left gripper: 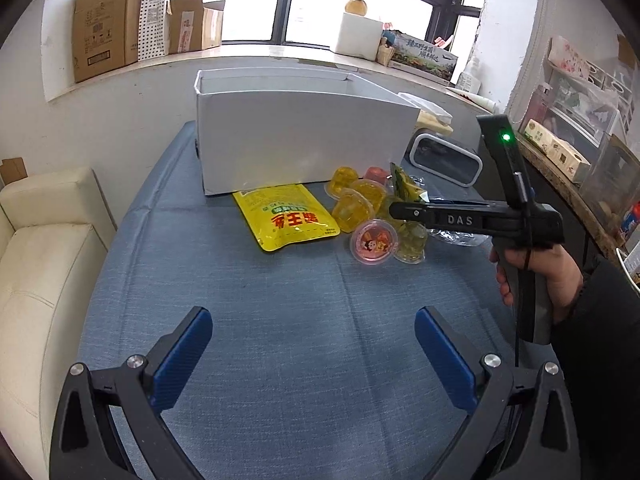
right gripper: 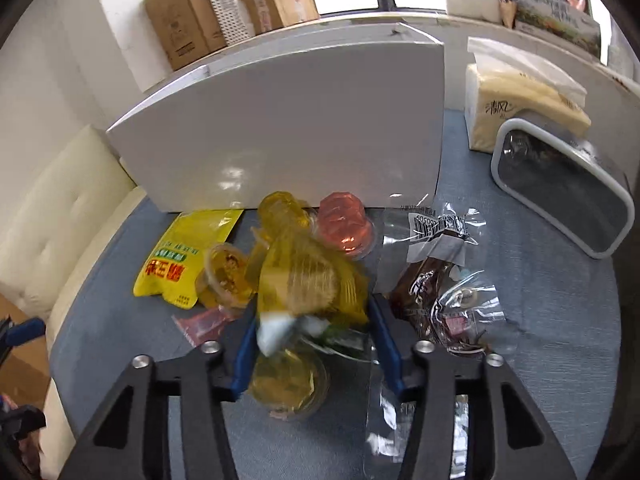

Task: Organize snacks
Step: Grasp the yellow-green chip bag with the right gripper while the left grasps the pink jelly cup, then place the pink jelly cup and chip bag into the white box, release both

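A white box (left gripper: 304, 136) stands at the far side of the blue table (left gripper: 280, 320). In front of it lie a yellow snack pouch (left gripper: 286, 216), several yellow jelly cups (left gripper: 352, 208) and a pink-lidded cup (left gripper: 374, 240). My left gripper (left gripper: 314, 340) is open and empty, well short of the snacks. My right gripper (right gripper: 314, 332) is closed on a small yellow snack packet (right gripper: 312, 280), blurred, just above the cups (right gripper: 288, 384). A clear wrapper with a brown snack (right gripper: 436, 280) lies to its right. The white box (right gripper: 288, 132) stands behind.
A grey-rimmed container (left gripper: 446, 158) lies on its side right of the box, with a tissue pack (right gripper: 516, 96) behind it. A cream sofa (left gripper: 44, 264) sits left of the table. Cardboard boxes (left gripper: 108, 20) line the windowsill. Cluttered shelves (left gripper: 572, 128) stand at right.
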Available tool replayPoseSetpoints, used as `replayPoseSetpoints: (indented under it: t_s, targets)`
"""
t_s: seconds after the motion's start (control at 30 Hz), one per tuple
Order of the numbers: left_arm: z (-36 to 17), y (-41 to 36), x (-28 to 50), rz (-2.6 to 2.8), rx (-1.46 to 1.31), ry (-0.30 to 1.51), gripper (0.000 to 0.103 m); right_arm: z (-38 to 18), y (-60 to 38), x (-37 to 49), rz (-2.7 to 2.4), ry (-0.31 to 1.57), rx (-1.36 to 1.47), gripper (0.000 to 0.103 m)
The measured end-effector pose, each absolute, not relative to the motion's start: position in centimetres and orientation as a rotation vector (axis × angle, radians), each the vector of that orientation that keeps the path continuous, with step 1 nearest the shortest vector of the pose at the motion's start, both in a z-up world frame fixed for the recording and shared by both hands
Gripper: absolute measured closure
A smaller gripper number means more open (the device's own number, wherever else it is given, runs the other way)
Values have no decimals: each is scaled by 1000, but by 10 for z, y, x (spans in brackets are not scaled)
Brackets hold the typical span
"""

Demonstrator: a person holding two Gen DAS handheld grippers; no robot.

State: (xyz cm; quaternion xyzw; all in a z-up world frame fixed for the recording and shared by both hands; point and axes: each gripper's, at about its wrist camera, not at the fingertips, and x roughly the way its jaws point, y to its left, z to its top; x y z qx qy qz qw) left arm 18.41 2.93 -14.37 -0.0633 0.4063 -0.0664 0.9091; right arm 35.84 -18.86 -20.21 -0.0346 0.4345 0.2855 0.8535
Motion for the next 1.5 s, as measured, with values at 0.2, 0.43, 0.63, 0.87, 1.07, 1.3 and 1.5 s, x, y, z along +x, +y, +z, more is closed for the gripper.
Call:
replayPoseSetpoints:
  t_s: [0.2, 0.43, 0.63, 0.87, 1.07, 1.3, 1.5]
  targets:
    - [-147, 16, 193, -146, -114, 851, 0, -196, -195, 347, 619, 890, -87, 51]
    - [-149, 6, 200, -155, -97, 844, 0, -174, -212, 328, 640, 813, -43, 51]
    - [-160, -7, 238, -132, -82, 847, 0, -146, -232, 277, 655, 757, -24, 51]
    - [-181, -34, 282, -155, -35, 877, 0, -133, -254, 231, 648, 744, 35, 51]
    - [-198, -48, 298, -167, 39, 901, 33, -138, -270, 215, 645, 750, 75, 51]
    - [-197, -43, 293, -240, -21, 897, 52, -143, -270, 210, 649, 755, 88, 51]
    - [-169, -28, 264, -246, -64, 837, 52, -144, -264, 215, 657, 756, 95, 51]
